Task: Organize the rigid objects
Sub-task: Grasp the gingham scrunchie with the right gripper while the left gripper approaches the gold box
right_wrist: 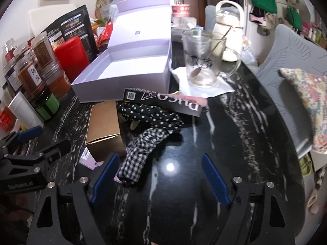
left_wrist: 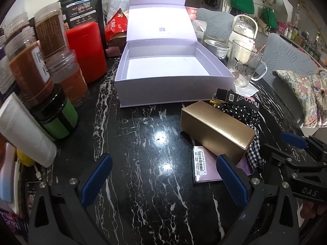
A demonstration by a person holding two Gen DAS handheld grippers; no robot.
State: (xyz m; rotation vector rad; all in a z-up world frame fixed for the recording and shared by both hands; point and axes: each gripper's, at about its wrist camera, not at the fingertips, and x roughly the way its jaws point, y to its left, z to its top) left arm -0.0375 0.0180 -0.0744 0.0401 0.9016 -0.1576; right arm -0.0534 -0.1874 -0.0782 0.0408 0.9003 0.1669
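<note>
1. Left gripper [left_wrist: 163,180]: jaws spread wide, nothing between them, over bare black marble surface [left_wrist: 143,122]; its right finger [left_wrist: 231,179] lies just beside the near end of the gold box [left_wrist: 218,130].
2. Right gripper [right_wrist: 161,180]: jaws apart and empty; the checked cloth [right_wrist: 141,153] lies just ahead of its left finger [right_wrist: 105,180].
3. White box [left_wrist: 173,89]: lid up, tray bare; the likely destination, just behind the gold box.
4. Gold box: lies on its side, resting partly on a pink card [left_wrist: 204,167] and against the dotted cloth [right_wrist: 151,116].
5. Suggested grasp: close on the gold box across its narrow width, near the middle, clear of cloth and card; thin carton probably dents, so squeeze lightly.
6. Black carton [right_wrist: 163,100]: leans on the cloth by the white box; lift the gold box straight up to avoid dragging it.
</note>
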